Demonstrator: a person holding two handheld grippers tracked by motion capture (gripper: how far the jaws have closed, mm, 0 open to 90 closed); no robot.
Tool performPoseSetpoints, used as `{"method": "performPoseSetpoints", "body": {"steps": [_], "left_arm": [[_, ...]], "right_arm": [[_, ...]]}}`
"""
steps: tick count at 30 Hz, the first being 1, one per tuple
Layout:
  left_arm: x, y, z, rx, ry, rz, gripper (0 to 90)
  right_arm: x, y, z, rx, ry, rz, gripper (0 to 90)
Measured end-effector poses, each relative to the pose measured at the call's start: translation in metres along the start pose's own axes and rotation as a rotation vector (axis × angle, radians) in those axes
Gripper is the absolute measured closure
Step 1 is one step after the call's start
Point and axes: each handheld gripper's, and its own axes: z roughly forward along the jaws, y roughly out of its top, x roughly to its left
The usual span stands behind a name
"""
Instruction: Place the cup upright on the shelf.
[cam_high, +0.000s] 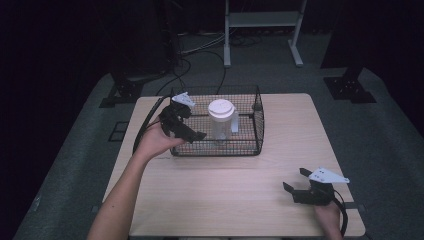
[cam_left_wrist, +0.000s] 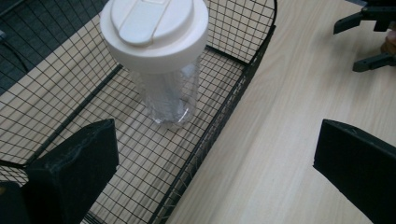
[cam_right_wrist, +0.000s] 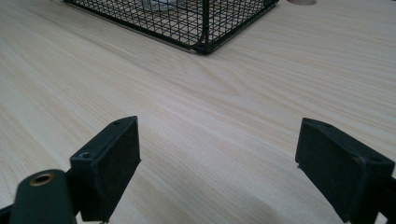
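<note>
Left gripper (cam_high: 192, 131) hovers at the near-left corner of the wire basket (cam_high: 257, 125), jaws spread wide and holding nothing. Its own view shows one jaw above the basket floor and the other outside, above the table (cam_left_wrist: 289, 116), so the jaws straddle the near wall. The bottle (cam_left_wrist: 163, 70), clear-bodied with a wide white lid (cam_left_wrist: 154, 28), stands upright on the mesh floor inside the basket, ahead of the jaws and apart from them.

The step in hand appears to be a reach for the bottle. Recommended procedure:

1. Lift the left gripper above the basket rim so that both jaws clear the near wall before moving inward.
2. Centre the jaws on the clear body below the lid; the lid overhangs the body and would likely block a grip made too high.
3. Close only when both pads face the body squarely. The clear plastic probably flexes, so apply moderate force.
4. Raise the bottle straight up; tilting risks striking the mesh.

Right gripper (cam_high: 298, 186) rests low over the table near the front-right edge, well apart from the basket, jaws likewise spread and empty. It may steady the basket if the mesh shifts
</note>
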Motion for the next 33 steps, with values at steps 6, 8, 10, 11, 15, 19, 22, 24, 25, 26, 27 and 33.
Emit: {"method": "performPoseSetpoints", "body": {"steps": [6,8,10,11,15,19,22,24,25,26,27,33], "left_arm": [[-0.009,-0.013,0.0,-0.008,-0.004,0.014,0.0],[-0.013,-0.018,0.0,-0.013,-0.007,0.016,0.0],[-0.016,-0.023,0.0,-0.017,-0.012,0.02,0.0],[-0.018,-0.025,0.0,-0.019,-0.014,0.021,0.0],[-0.026,-0.033,-0.001,-0.027,-0.016,0.036,0.0],[-0.033,-0.039,-0.004,-0.027,-0.022,0.037,0.0],[-0.038,-0.043,-0.007,-0.037,-0.02,0.047,0.0],[-0.041,-0.046,-0.008,-0.039,-0.012,0.053,0.0],[-0.044,-0.048,-0.008,-0.042,-0.004,0.057,0.0],[-0.045,-0.05,-0.008,-0.043,-0.009,0.054,0.0],[-0.046,-0.053,-0.007,-0.04,-0.01,0.053,0.0],[-0.053,-0.065,-0.007,-0.025,-0.004,0.062,0.0]], "right_arm": [[0.0,0.0,0.001,0.006,0.001,0.002,12.9],[0.0,0.0,0.001,0.006,0.001,0.002,12.9],[0.0,0.0,0.001,0.007,0.0,0.003,12.9],[0.0,0.0,0.001,0.006,0.0,0.002,12.9],[0.0,0.0,0.0,0.004,-0.002,0.001,12.9],[0.0,0.0,0.0,0.007,-0.003,0.0,12.9],[0.001,0.0,0.0,0.007,-0.003,0.003,12.9],[0.001,0.0,0.0,0.008,-0.003,0.002,12.9],[0.001,0.0,0.001,0.007,-0.005,-0.001,12.9],[0.0,0.0,0.001,0.006,-0.006,-0.002,12.9],[0.0,0.0,0.001,0.007,-0.006,-0.002,12.9],[0.001,0.0,0.0,0.007,-0.005,0.002,12.9]]}}
